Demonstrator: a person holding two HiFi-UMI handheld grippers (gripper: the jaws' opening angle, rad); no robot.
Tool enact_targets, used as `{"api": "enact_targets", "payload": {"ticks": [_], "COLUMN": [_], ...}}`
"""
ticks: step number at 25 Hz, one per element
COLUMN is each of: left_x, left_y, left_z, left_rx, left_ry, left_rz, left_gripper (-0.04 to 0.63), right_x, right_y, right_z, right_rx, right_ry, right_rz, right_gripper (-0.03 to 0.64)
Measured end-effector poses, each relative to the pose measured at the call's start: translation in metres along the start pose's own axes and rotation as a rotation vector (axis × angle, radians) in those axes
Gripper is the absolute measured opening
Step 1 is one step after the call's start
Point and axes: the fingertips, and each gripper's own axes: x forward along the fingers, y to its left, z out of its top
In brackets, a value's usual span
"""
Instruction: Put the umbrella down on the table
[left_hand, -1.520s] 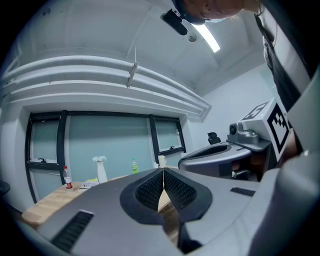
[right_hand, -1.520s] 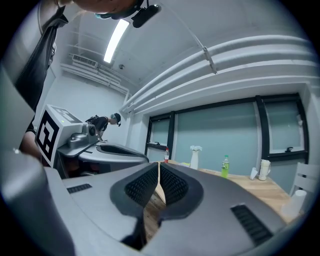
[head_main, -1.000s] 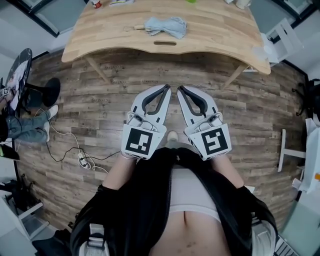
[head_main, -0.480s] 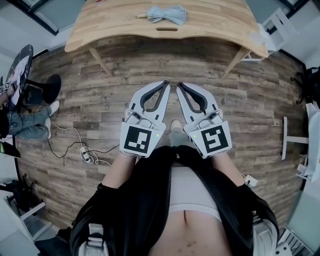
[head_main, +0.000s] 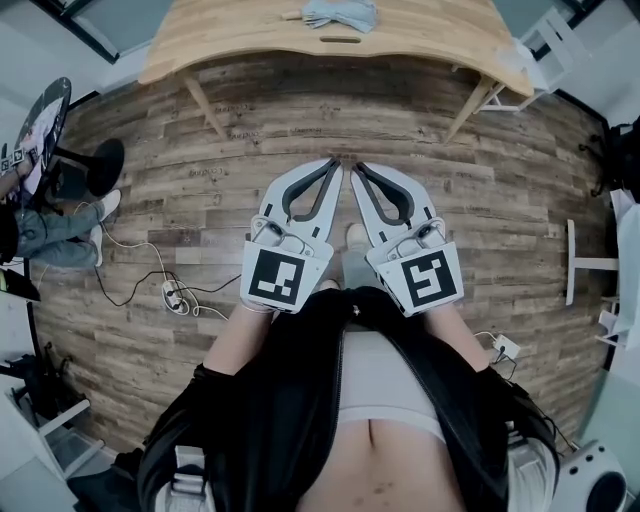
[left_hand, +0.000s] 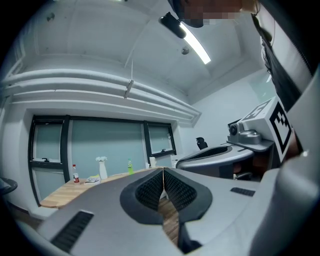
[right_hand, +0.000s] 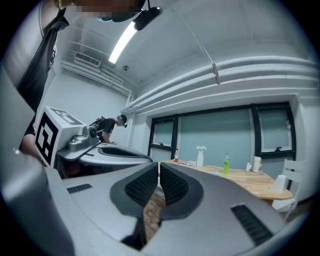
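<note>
A folded light-blue umbrella (head_main: 340, 12) lies on the wooden table (head_main: 230, 40) at the top edge of the head view. Both grippers hang side by side over the plank floor, well short of the table. My left gripper (head_main: 335, 166) is shut with nothing between its pads, and its jaws meet in the left gripper view (left_hand: 163, 172). The right gripper (head_main: 357, 168) is also shut and empty, its jaws closed in its own view (right_hand: 159, 167). The umbrella cannot be made out in either gripper view.
On the table stand a white vase (right_hand: 200, 156), a green bottle (right_hand: 226, 164), a red-capped bottle (right_hand: 176, 155) and a cup (right_hand: 256, 164). A seated person's legs (head_main: 50, 240), a black stool (head_main: 100, 165) and a cable with power strip (head_main: 172, 297) are at the left.
The table and umbrella have slid toward the top edge of the head view as both grippers drew back from them together. Both stayed shut and empty.
</note>
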Motion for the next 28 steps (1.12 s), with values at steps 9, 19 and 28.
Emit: {"api": "enact_targets", "payload": {"ticks": [9,19,28], "left_x": [-0.036,-0.049,-0.04], "left_y": [-0.012,-0.022,-0.033], "left_z": [0.003,0.014,0.026], "left_rx": [-0.001,-0.009,-0.001], "left_ry": [-0.009,-0.037,-0.041], "left_rz": [-0.001,-0.003,0.011], "left_gripper": [0.008,0.008,0.008], "right_x": [-0.02,-0.036,-0.052], "right_y": [0.022,0.037,0.025], "right_z": [0.007,0.022,0.024], "right_rx": [-0.04,-0.028,-0.026], "right_ry": [-0.023,-0.036,-0.038], "right_rz": [-0.025,-0.043,-0.037], "right_gripper": [0.034,0.034,0.034]}}
